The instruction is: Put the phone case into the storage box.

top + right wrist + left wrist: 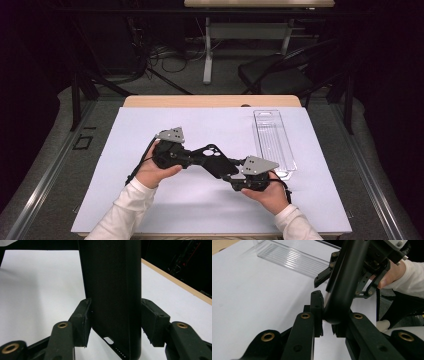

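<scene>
**Two grippers and one black phone case**

Nearest the camera, two hands in white sleeves come up from the bottom of the high view. The left hand [155, 170] holds the left gripper [196, 157]. The right hand [272, 192] holds the right gripper [227, 175]. Between them, just above the white mat [150, 200], is a black phone case [215, 157]. It has a camera hole near its top.

In the left gripper view, the left gripper's jaws are squeezed tight on the thin edge of the phone case [344, 282]. The case sticks up and away from them. Behind it you can see the right gripper [352, 285] and the hand that holds it.

In the right gripper view, the phone case [112, 297] stands tall between the right gripper's two jaws. One pad [83, 320] looks like it touches the side of the case. The other pad [152, 322] sits just beside the case, with a thin gap. So this grip is loose, not tight.

A clear plastic tray [272, 142] lies on the mat, just past the right gripper. The wooden table edge [210, 101] peeks out at the far side of the mat.
</scene>
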`<move>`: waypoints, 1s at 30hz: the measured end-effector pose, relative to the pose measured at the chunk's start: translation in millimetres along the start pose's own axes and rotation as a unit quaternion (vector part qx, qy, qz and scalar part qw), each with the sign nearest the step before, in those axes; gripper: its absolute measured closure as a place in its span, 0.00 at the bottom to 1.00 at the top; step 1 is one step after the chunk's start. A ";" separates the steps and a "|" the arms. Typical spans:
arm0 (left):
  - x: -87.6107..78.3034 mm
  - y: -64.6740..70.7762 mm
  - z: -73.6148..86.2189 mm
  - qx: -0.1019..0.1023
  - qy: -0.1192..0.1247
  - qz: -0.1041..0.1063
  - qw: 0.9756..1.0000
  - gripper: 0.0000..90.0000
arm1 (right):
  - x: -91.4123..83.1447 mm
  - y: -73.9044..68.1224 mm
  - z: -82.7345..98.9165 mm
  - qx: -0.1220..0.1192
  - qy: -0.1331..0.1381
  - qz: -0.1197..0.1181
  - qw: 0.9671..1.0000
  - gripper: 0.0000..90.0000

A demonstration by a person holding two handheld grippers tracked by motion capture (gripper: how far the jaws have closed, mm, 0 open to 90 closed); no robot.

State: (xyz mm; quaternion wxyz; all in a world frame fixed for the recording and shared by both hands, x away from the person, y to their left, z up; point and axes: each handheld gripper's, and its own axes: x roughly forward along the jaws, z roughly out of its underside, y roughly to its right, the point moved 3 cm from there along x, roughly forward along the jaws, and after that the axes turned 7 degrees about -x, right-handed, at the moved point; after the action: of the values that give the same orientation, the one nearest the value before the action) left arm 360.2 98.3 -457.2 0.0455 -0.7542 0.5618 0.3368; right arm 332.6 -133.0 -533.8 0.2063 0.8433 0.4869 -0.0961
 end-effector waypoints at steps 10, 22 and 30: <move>-2.2 -5.8 0.8 -0.027 -0.007 0.001 1.000 0.91 | -1.7 1.5 -0.8 0.000 0.002 0.011 1.000 0.49; -3.9 -11.5 2.2 -0.055 -0.017 -0.002 0.998 0.91 | -3.3 2.5 -2.1 0.003 0.001 0.019 1.000 0.47; -5.9 -16.1 3.1 -0.084 -0.020 -0.005 0.996 0.91 | -3.4 0.8 -3.9 -0.005 -0.010 0.029 1.000 0.45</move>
State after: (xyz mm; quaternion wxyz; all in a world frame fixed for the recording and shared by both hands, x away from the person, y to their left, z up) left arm 372.0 110.3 -461.3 -0.0054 -0.7512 0.5267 0.3978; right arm 331.4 -134.3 -528.9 0.2184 0.8550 0.4606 -0.0955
